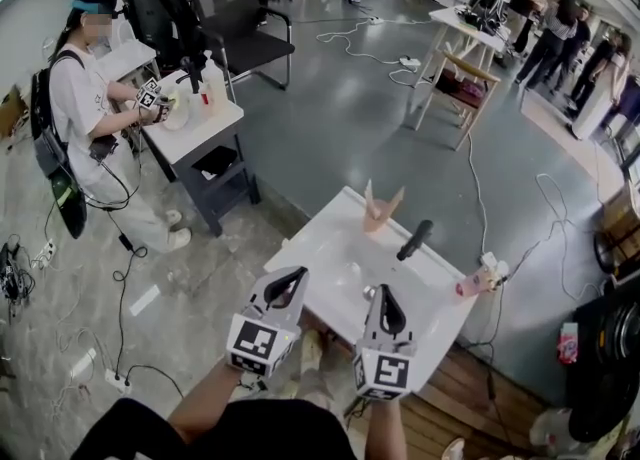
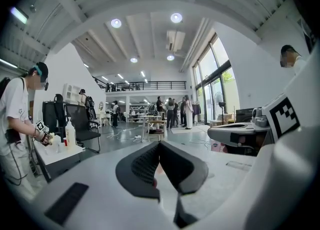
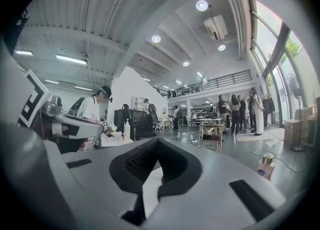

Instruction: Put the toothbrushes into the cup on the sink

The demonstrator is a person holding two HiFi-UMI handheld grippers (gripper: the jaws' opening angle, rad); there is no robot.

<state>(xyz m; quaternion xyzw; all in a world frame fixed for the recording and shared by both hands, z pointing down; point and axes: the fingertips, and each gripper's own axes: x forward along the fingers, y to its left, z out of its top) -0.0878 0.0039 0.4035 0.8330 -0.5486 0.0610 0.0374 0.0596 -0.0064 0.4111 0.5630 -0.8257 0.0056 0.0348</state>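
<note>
You look steeply down at a white sink surface (image 1: pixel 322 238) on a grey floor. A peach-coloured cup (image 1: pixel 381 213) stands at the far edge of that surface. Two pointed tips (image 1: pixel 369 191) rise from the cup's rim, too small to tell what they are. Just right of the cup a black tap (image 1: pixel 414 239) leans over the basin. Well right of the cup, at the surface's corner, stands a small pink bottle (image 1: pixel 470 285).

Your left tongs (image 1: pixel 294 278) hang over the near edge of the surface, well short of the cup and to its left. In the left gripper view the two dark pads of the left tongs (image 2: pixel 160 147) meet in a closed point with nothing gripped between them. Your right tongs (image 1: pixel 381 295) hover nearer you than the cup, almost straight below it in the head view. The right gripper view shows the right tongs (image 3: pixel 158 144) pressed together too, empty, with the pink bottle (image 3: pixel 266 166) off to the right.

Far left of the cup, a person (image 1: pixel 88 113) stands at another surface (image 1: pixel 205 133).
</note>
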